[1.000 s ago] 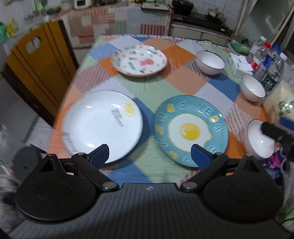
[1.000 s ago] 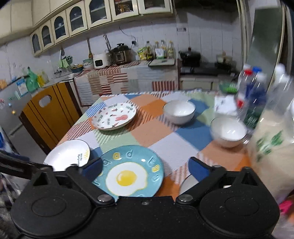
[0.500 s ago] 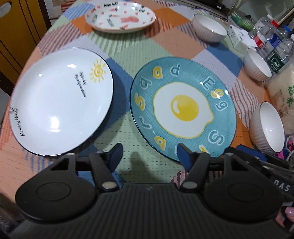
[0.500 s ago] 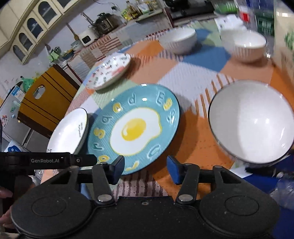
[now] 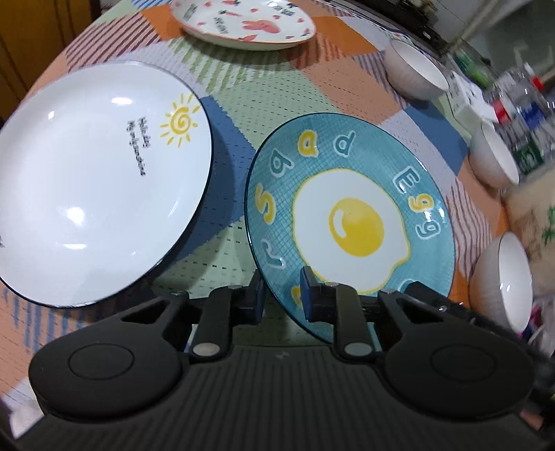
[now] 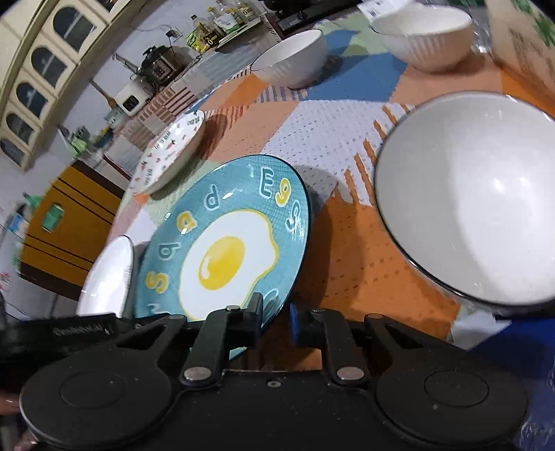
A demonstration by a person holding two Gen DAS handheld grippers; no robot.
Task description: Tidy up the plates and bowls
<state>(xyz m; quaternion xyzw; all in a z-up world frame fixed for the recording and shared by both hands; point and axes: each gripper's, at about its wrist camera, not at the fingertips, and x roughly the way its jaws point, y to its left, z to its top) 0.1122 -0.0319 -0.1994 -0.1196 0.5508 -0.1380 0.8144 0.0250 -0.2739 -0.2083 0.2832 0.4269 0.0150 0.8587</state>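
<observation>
A blue plate with a fried-egg picture [image 5: 350, 222] lies at the table's near edge; it also shows in the right wrist view [image 6: 225, 243]. My left gripper [image 5: 281, 295] is shut on its near rim, one finger under and one on top. My right gripper [image 6: 275, 317] is shut on the same rim further right. A white plate with a sun drawing [image 5: 93, 180] lies to its left. A white plate with red rabbit prints [image 5: 246, 24] lies further back. A white ribbed bowl [image 6: 468, 194] stands right of the blue plate.
Two more white bowls [image 6: 295, 59] [image 6: 423, 31] stand at the back right. Water bottles [image 5: 520, 114] and a bag [image 5: 534, 222] crowd the right edge. A yellow chair [image 6: 66, 229] stands left of the table. The other gripper's body [image 6: 62, 333] is at lower left.
Both grippers moved forward and down to the blue plate's near rim and closed on it. The plate now looks tilted up at the near edge.
</observation>
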